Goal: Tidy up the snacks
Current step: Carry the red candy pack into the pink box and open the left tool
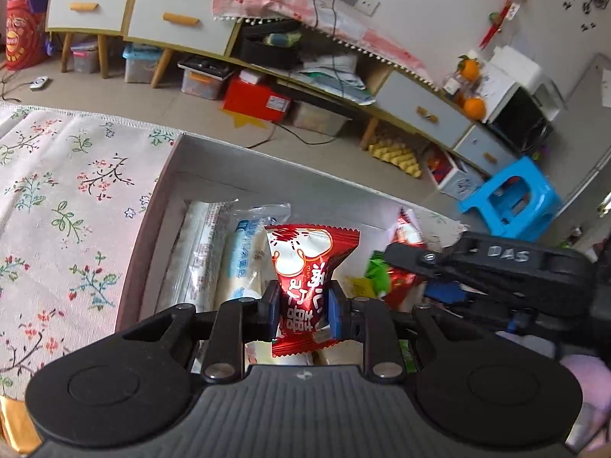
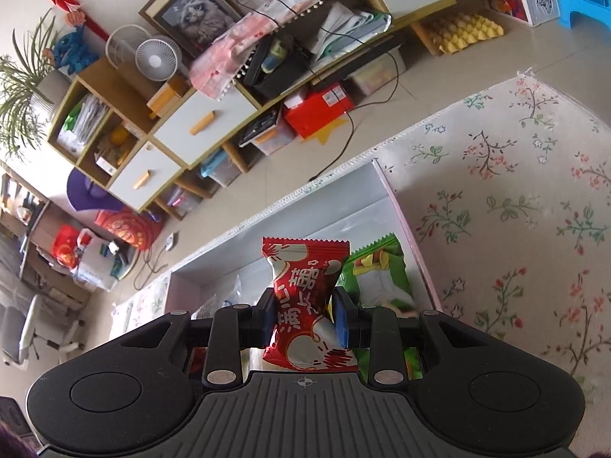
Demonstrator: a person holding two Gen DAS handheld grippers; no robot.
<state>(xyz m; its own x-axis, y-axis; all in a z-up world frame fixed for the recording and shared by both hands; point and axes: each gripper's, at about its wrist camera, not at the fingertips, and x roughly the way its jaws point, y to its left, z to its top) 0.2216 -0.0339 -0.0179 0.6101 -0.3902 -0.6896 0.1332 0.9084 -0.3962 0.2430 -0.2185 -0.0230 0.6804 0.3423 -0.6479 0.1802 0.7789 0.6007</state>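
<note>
My left gripper [image 1: 301,311] is shut on a red snack packet [image 1: 309,267] and holds it above a shallow grey box [image 1: 168,175] on the flowered cloth. White and blue packets [image 1: 229,252] lie in the box's left part. My right gripper [image 2: 305,318] is shut on a second red snack packet [image 2: 305,290] over the same box [image 2: 343,187], above a green packet [image 2: 378,271]. In the left wrist view the right gripper's body [image 1: 496,267] reaches in from the right over red and green packets [image 1: 385,278].
The flowered tablecloth [image 1: 65,198] covers the table left of the box and also shows in the right wrist view [image 2: 515,198]. Beyond the table edge are floor, a low cabinet [image 1: 179,19], storage bins and a blue stool [image 1: 511,198].
</note>
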